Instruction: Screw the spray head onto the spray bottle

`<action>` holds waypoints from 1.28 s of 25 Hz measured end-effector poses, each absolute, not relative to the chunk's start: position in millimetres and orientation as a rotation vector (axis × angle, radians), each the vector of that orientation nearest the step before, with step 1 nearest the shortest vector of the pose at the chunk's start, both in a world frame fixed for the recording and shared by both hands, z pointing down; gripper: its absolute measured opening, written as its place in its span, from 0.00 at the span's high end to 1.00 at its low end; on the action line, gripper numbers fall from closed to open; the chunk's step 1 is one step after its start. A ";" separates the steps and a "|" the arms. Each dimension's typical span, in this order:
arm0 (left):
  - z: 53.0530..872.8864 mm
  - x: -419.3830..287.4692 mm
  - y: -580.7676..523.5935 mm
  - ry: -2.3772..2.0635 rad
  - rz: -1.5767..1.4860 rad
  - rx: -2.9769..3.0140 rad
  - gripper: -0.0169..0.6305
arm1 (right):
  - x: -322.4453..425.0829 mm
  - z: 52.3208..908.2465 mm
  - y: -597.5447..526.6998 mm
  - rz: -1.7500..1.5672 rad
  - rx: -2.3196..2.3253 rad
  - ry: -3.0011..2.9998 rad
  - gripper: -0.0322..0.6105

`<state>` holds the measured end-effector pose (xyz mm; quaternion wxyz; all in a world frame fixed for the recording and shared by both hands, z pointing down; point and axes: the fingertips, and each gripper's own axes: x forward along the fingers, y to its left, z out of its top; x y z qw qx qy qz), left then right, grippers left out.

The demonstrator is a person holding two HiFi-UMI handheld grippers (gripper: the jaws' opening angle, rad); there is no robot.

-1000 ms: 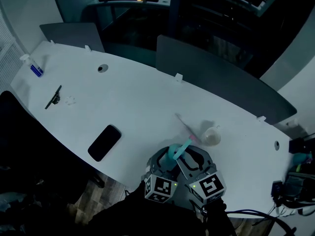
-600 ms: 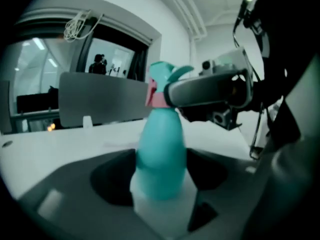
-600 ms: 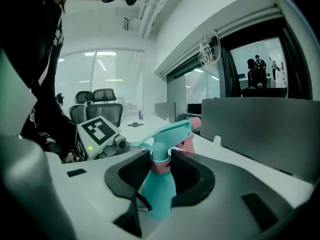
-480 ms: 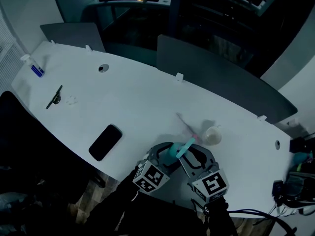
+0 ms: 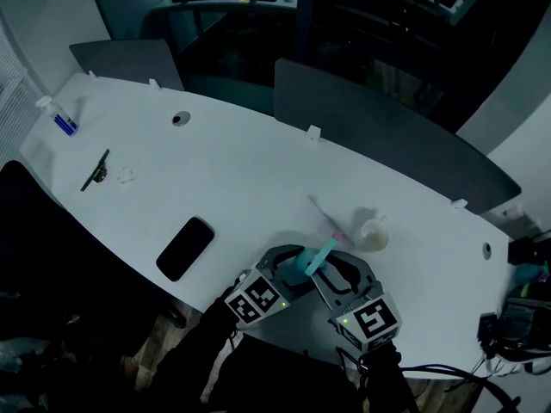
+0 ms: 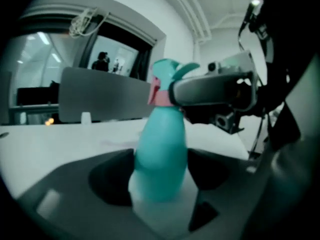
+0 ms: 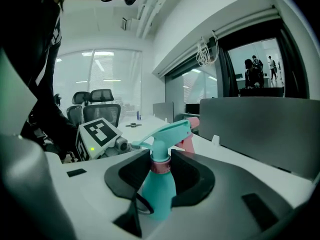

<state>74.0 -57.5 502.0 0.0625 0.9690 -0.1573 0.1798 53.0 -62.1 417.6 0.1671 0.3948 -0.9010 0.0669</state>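
Note:
A teal spray bottle (image 5: 303,266) stands near the table's front edge with its teal spray head (image 5: 325,253) on top. My right gripper (image 5: 331,270) is shut on the pink collar (image 7: 160,167) of the spray head (image 7: 167,133). My left gripper (image 5: 288,261) reaches in from the left around the bottle's body (image 6: 161,159). Its jaws have just been opening, and they now stand slightly off the bottle on both sides. In the left gripper view, a finger of the right gripper (image 6: 210,91) crosses at the collar. The left gripper's marker cube (image 7: 97,136) shows in the right gripper view.
A black phone (image 5: 184,249) lies left of the grippers. A clear cup (image 5: 373,236) and a thin tube (image 5: 324,216) sit just behind the bottle. Far left are a dark tool (image 5: 93,170) and a small blue-labelled bottle (image 5: 62,120). Grey dividers (image 5: 379,127) line the table's far edge.
My left gripper has turned about the bottle, its marker cube swinging left and lower. The right gripper and the bottle have stayed in place.

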 end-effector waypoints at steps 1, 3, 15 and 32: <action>501.5 76.1 -55.2 -0.423 0.555 2.944 0.45 | 53.4 417.8 -61.6 0.197 1.121 -2.567 0.74; 500.7 77.0 -53.3 -0.440 0.556 2.954 0.46 | 54.5 417.3 -60.6 0.211 1.134 -2.578 0.74; 492.0 63.2 -59.3 -0.883 0.405 2.867 0.38 | 52.5 418.6 -59.1 0.180 1.153 -2.572 0.74; 514.9 69.4 -54.4 -1.072 0.535 2.805 0.40 | 53.9 419.0 -56.3 0.202 1.179 -2.572 0.74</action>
